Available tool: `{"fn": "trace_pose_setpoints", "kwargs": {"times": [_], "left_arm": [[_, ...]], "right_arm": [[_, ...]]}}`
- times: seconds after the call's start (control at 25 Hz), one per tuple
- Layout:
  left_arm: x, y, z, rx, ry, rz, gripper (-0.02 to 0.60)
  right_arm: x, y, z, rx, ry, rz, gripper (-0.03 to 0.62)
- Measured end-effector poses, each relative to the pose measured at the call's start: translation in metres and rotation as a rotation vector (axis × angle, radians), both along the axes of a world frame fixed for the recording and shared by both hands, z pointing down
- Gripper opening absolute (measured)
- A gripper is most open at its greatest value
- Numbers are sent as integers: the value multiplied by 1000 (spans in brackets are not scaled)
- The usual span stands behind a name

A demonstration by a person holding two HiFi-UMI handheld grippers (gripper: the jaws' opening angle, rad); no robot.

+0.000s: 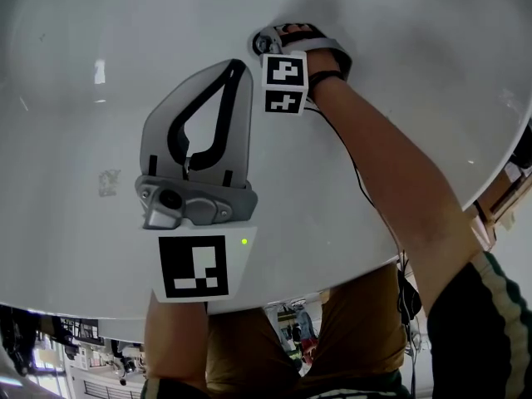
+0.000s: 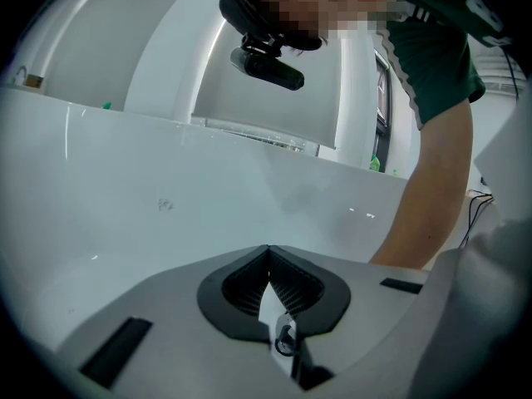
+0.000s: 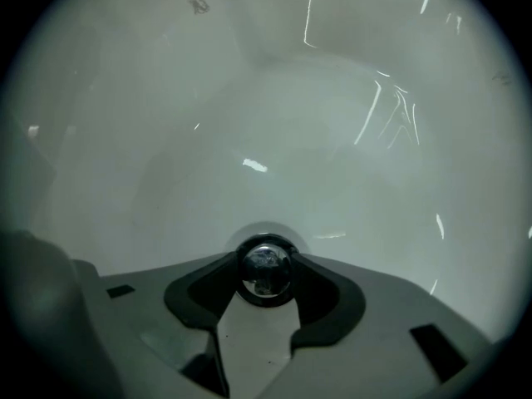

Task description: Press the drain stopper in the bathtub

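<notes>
Far down in the white bathtub (image 1: 83,98), the right gripper (image 1: 266,41) reaches to the drain. A bare arm (image 1: 391,181) stretches from the near right side to hold it. Its cube with black and white squares (image 1: 285,81) sits on top, on the near side of its jaws.

Seen from the right gripper's own view, its two jaws stand apart. The shiny round drain stopper (image 3: 266,270) shows right between the two dark tips. It sits in a dark ring in the tub floor. The tips are very close on each side of it, but I cannot tell if they touch it. The tub floor spreads out white and smooth behind it, with little bright streaks of light.

Nearer and more to the left, the left gripper (image 2: 268,252) hangs over the tub. Its jaws are closed, with the tips pressed together and nothing between them. Its own marker square (image 1: 193,266) is on the near end. It points at the tub wall, well apart from the stopper.

A small grey smudge (image 1: 108,181) marks the tub to the left of the left gripper. Brown shorts (image 1: 357,331) show at the near edge, past the tub rim.
</notes>
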State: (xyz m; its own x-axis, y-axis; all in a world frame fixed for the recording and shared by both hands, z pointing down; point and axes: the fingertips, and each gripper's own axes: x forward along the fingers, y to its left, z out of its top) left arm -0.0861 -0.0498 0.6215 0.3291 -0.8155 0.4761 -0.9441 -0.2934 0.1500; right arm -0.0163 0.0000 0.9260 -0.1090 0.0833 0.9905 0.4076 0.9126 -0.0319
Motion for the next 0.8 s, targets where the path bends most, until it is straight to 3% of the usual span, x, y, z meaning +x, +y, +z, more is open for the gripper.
{"fn": "trace_pose_setpoints", "kwargs": {"times": [0.24, 0.52, 0.6, 0.72, 0.76, 0.8], "left_arm": [[0, 1, 3, -12, 3, -1, 8], [1, 0, 3, -12, 11, 5, 7], [1, 0, 3, -10, 13, 2, 8], [1, 1, 3, -12, 14, 1, 6], [1, 0, 3, -11, 14, 1, 8], [1, 0, 2, -9, 15, 1, 7]], "right_arm": [[-5, -7, -1, -61, -48, 277, 182], [-15, -28, -8, -193, -115, 844, 136], [-16, -31, -8, -212, -115, 887, 129], [-16, -31, -12, -201, -136, 871, 129], [-14, -33, -14, -183, -144, 869, 115], [-12, -35, -17, -163, -152, 868, 55]]}}
